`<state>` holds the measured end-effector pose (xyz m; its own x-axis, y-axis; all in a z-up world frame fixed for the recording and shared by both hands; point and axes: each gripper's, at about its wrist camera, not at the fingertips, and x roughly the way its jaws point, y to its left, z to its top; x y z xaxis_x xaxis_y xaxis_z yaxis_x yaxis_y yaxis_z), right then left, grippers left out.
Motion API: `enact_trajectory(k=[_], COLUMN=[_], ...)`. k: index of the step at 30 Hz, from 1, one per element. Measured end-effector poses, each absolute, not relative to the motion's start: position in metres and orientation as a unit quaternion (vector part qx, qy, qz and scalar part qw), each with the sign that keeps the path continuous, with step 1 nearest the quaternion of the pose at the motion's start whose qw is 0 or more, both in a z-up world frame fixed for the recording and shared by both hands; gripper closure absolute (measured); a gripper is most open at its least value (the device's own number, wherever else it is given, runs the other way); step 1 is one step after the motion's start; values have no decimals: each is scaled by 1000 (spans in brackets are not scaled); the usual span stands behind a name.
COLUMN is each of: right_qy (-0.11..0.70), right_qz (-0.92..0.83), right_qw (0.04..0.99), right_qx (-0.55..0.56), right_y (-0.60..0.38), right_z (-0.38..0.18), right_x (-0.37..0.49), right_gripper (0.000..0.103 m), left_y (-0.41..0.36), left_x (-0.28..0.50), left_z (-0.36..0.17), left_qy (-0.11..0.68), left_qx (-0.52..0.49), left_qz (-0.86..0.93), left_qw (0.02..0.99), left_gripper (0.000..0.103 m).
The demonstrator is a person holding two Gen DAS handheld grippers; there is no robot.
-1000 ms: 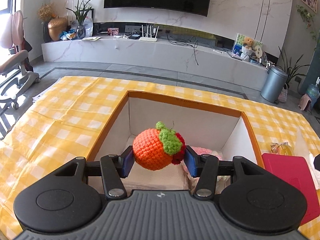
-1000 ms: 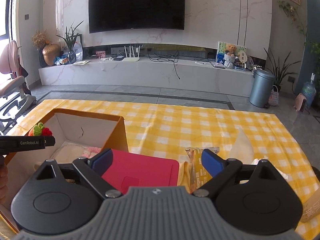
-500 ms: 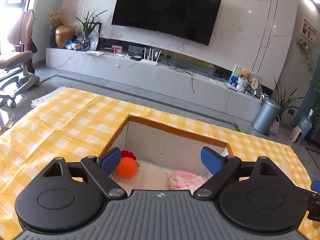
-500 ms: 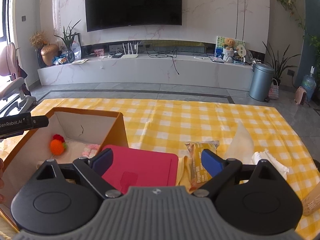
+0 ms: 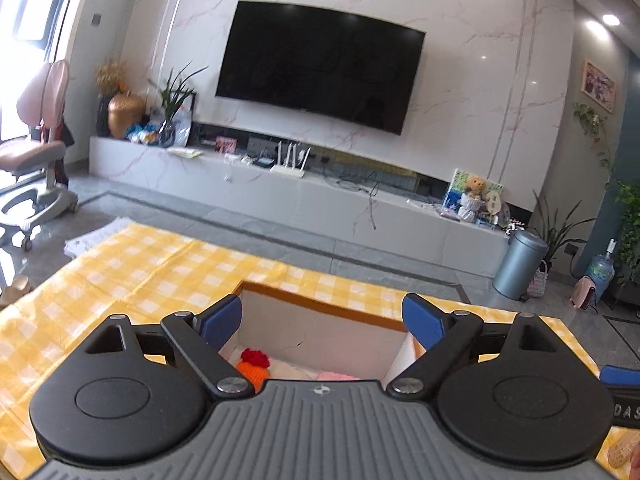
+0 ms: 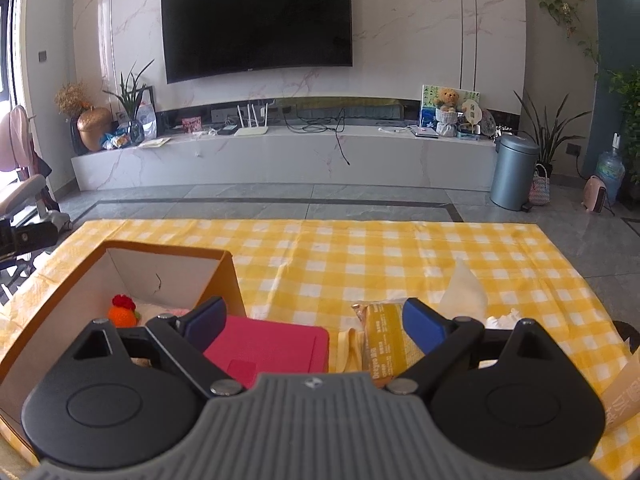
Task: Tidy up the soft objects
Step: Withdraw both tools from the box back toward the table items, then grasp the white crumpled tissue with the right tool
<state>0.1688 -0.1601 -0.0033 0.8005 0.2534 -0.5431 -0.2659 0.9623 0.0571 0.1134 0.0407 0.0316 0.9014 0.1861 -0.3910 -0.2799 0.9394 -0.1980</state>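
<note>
Both grippers are seen with jaws spread wide and nothing between them. On the left, the left gripper (image 5: 322, 322) is held above the orange-rimmed cardboard box (image 6: 168, 249), touching nothing. Inside that box the orange crocheted fruit (image 6: 122, 313) is seen lying on the floor near the left wall, with a pink knitted item (image 5: 335, 376) partly hidden beside it; these soft pieces are judged to be already put away. Just right of the box a red flat pad (image 6: 266, 350) lies on the yellow checked tablecloth (image 6: 360, 248). Further right, the right gripper (image 6: 316, 320) is poised over the cloth, empty, with a yellow snack packet (image 6: 386, 338) directly ahead of its fingers. A white, soft-looking bundle (image 6: 464, 290) is seen beyond the packet, near the right fingertip. The remaining work is judged to be the gathering of whatever soft items are left on the cloth into the box.
</note>
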Motion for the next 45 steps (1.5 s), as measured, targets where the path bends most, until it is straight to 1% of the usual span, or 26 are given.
enact_trajectory(k=[5,9,14,19,23,32,38,41,45], right_qy=[275,273,278,278,286,330,373,388,406], right_qz=[131,118,104,100,93,63,69,55,35], right_qw=[952,955,955,955,953,941,917,908,905], right_qx=[5,3,21,24,19,31,124,147,122], right_y=[-175,-186,-206,-232,-256,-317,-362,-369,-364], right_z=[8,12,16,21,19,-6,-35,-50,-75], right_x=[167,166,168,168,170,182,196,207,234], right_gripper=[10,10,10,10,8,7,7,7,7], left_y=[23,8,-17,-54,-92,-165,-194,-207,-221], left_x=[101,94,98,109,115,126,140,146,150], left_z=[42,49,49,41,30,-3,-39,-56,-75], left_qy=[163,149,165,212,221,251,282,289,274], left_qx=[-127,-107,-89,-107,-69,5,50,75,108], left_qz=[120,113,70,-37,-65,-89,-94,-90,-81], left_qw=[971,977,980,971,971,964,953,950,952], left_gripper=[0,0,0,0,0,0,0,0,0])
